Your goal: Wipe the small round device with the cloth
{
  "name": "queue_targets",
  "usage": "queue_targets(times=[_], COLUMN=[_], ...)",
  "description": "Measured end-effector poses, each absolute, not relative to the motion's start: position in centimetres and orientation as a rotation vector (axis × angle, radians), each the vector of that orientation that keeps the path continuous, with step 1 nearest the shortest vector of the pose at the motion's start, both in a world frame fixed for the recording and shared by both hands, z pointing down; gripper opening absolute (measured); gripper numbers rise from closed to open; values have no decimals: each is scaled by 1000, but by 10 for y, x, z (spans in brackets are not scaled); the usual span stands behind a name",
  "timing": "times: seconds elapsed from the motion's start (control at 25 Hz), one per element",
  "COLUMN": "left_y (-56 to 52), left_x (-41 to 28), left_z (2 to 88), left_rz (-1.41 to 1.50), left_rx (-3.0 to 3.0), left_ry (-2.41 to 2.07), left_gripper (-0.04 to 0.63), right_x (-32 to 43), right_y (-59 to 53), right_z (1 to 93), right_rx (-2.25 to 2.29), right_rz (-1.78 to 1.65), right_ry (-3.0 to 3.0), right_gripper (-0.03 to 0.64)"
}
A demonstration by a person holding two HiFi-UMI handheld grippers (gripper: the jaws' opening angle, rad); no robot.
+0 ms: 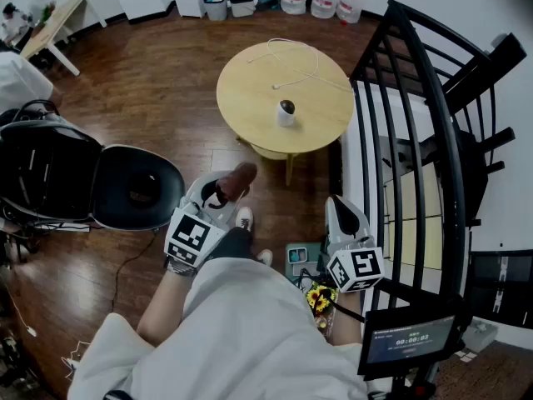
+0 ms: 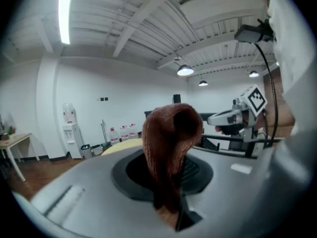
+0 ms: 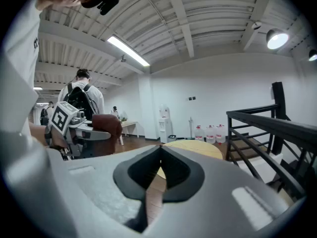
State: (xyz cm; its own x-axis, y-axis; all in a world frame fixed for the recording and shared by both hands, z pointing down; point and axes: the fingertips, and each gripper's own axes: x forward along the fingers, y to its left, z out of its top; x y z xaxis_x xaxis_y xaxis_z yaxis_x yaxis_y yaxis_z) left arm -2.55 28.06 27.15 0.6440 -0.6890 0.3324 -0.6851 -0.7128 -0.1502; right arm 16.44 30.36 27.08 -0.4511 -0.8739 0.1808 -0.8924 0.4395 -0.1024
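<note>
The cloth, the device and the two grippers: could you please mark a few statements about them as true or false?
1. The left gripper is shut on a brown cloth. True.
2. The right gripper holds the small round device. False: its jaws are shut on nothing, and the device stands on the round table.
3. A white cable lies on the table. True.
4. The cloth touches the device. False: the cloth is held well short of the table, apart from the device.
</note>
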Motion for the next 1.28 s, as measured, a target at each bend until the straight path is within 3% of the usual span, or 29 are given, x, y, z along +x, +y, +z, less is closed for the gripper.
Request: queue_targets(times=[0.28,0.72,1.28], left_y=[242,128,15], left_x=[-19,-32,-37], left_z=[279,274,247], left_rz=[-613,-572,-558], left_rx=[-2844,-2925,-3056], left_ry=[1168,1163,945], left_gripper=[87,89,79], right_x=[146,180,131], right_y=[279,162,44], right_z=[276,255,243], right_rx=[1378,1879,1810], right_rz=[210,340,332], right_ry=[-2652,-2420,-2307], right_gripper=[-9,-8,0])
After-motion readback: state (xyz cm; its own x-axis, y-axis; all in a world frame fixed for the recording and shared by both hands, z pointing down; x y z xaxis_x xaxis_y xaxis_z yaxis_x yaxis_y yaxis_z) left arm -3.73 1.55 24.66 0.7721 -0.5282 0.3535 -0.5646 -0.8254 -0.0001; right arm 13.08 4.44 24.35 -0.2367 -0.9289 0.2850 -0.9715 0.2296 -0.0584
